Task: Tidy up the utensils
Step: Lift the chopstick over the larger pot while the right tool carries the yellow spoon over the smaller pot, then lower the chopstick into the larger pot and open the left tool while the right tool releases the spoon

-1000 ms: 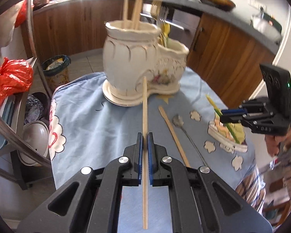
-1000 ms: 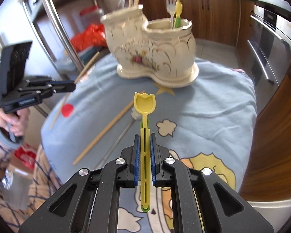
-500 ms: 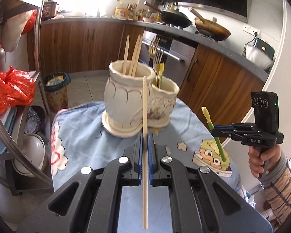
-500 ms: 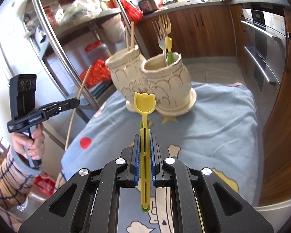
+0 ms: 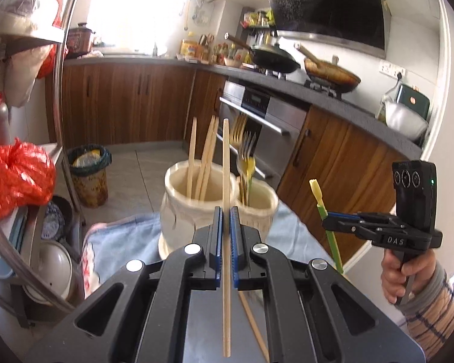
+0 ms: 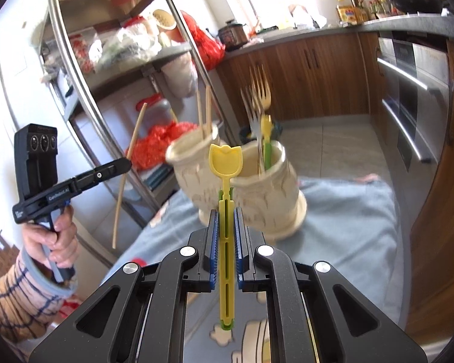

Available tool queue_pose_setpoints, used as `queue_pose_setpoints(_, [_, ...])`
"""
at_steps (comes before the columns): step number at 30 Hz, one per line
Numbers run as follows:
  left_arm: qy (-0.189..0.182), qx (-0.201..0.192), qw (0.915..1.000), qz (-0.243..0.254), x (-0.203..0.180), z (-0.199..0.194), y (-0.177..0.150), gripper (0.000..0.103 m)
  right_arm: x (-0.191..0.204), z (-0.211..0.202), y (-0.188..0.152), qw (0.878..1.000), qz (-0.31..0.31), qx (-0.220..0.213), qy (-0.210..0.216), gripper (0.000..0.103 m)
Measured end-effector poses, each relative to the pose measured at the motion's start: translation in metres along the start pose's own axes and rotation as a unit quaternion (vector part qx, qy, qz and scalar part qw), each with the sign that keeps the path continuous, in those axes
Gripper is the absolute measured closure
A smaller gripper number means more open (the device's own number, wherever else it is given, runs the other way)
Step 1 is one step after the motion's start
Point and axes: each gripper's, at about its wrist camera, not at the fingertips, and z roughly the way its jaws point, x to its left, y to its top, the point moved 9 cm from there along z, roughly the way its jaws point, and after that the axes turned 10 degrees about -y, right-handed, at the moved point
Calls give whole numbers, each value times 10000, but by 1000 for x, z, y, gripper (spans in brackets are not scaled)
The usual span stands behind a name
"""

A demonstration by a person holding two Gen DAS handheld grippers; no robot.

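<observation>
left tool (image 5: 226, 211): clamped on wooden chopstick (image 5: 226, 163), upright before ceramic holder (image 5: 196, 211) | right tool (image 6: 226, 211): clamped on yellow-green utensil (image 6: 226, 163), raised before holder on blue-clothed counter (image 6: 348, 211) | holder: chopsticks in left cup, forks (image 6: 258, 96) in right

Each camera rides on its own gripper, close behind the fingers, looking forward and slightly down along them. The left wrist view faces the stove counter (image 5: 333, 96) and oven; the right wrist view faces the steel rack (image 6: 112, 60). Both share the cream double-pot holder (image 5: 196, 205) (image 6: 257, 187) on the blue cloth (image 5: 124, 242) (image 6: 348, 217), and each sees the other gripper at its edge.
</observation>
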Motion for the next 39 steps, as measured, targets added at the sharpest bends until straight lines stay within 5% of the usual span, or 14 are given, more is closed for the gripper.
queue_pose_setpoints(11, [247,-794,9965,68,9,19,65,99,4,21,59,9969,-13,-784,-84,93])
queue_pose_setpoints(25, [717,-1798,9811,38,34,39,103,98,-2,58,85,9898,-199,-1321,-502,93])
queue_pose_setpoints(29, [824,-1962,9771,14,40,47,101,99,-4,65,85,9848,-332,-1553,-698,93])
queue_pose_setpoints(39, [938,-1649,9817,-152,55,69,48,98,-6,79,59,9775,-762,-1671,-1038,93])
